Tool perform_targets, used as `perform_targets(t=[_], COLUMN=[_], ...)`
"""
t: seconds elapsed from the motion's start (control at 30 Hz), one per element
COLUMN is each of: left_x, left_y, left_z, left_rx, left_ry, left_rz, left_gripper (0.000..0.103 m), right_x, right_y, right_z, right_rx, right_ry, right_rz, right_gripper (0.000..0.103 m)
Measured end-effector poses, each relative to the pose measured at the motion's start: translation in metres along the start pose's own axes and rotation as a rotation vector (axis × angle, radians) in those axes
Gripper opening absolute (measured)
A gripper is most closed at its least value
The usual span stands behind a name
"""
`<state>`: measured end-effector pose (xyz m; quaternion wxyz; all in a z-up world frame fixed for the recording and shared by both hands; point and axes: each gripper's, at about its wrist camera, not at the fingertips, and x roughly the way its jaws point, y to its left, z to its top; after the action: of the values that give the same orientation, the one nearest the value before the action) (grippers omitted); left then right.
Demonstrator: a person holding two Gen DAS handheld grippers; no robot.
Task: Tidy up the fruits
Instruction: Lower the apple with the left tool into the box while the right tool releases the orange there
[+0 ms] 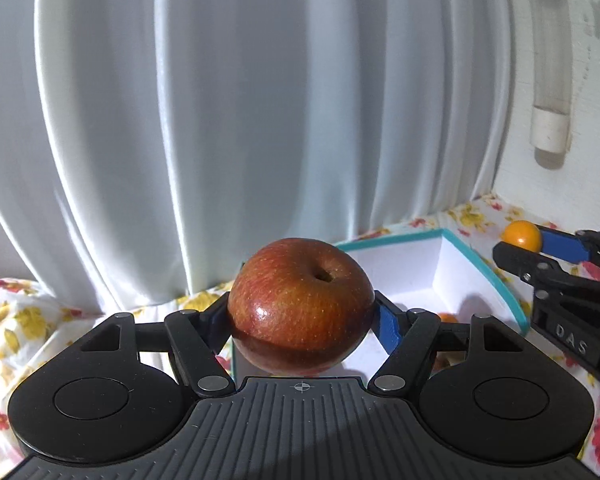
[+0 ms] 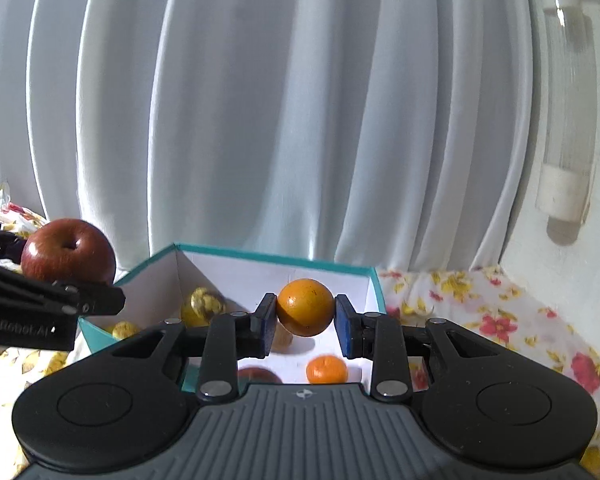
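Note:
My left gripper [image 1: 302,316] is shut on a red apple [image 1: 300,304], held in the air above the near corner of a teal-rimmed white box [image 1: 482,268]. In the right wrist view the same apple [image 2: 68,250] and left gripper [image 2: 100,300] hang at the left, over the box's left corner. My right gripper [image 2: 305,320] is shut on a small orange fruit [image 2: 305,306], lifted over the open box [image 2: 268,258]; it shows again in the left wrist view as the orange fruit [image 1: 522,234] in the right gripper [image 1: 516,244]. Inside the box lie another orange [image 2: 326,369], yellowish fruits [image 2: 204,304] and part of a red apple [image 2: 260,374].
The box stands on a floral cloth [image 2: 480,312] covering the surface. A white pleated curtain [image 2: 280,120] hangs right behind it. A clear plastic bottle [image 2: 566,120] hangs on the white wall at the right.

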<state>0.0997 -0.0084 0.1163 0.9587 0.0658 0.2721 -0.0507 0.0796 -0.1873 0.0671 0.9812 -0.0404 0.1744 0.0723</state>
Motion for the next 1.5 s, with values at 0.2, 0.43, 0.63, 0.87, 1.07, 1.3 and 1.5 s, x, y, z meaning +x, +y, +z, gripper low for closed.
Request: perform_targets(t=[0.2, 0.43, 0.63, 0.87, 1.07, 1.3, 1.5], left_x=[0.019, 0.041, 0.052, 0.06, 0.067, 0.072, 0.076], left_y=[0.006, 0.006, 0.003, 0.008, 0.008, 0.008, 0.007], left_z=[0.023, 0.005, -0.001, -0.009, -0.013, -0.014, -0.016], left_rx=[-0.071, -0.091, -0.067, -0.067, -0.064, -0.06, -0.058], left_ry=[0.003, 0.064, 0.076, 0.113, 0.136, 0.147, 0.158], left_rz=[0.092, 0.091, 0.092, 0.086, 0.084, 0.079, 0.078], left_gripper=[0.075, 0.075, 0.075, 0.075, 0.075, 0.075, 0.075], right_x=[0.002, 0.013, 0.026, 0.033, 0.041, 0.05, 0.056], right_y=[0.01, 0.005, 0.006, 0.007, 0.01, 0.009, 0.006], right_z=[0.036, 0.014, 0.013, 0.007, 0.002, -0.004, -0.007], right_rx=[-0.031, 0.078, 0.089, 0.093, 0.092, 0.091, 0.096], right_ry=[-0.103, -0.05, -0.018, 0.013, 0.041, 0.062, 0.077], right_rz=[-0.032, -0.042, -0.055, -0.058, -0.068, -0.071, -0.073], right_gripper=[0.03, 0.03, 0.03, 0.03, 0.03, 0.03, 0.03])
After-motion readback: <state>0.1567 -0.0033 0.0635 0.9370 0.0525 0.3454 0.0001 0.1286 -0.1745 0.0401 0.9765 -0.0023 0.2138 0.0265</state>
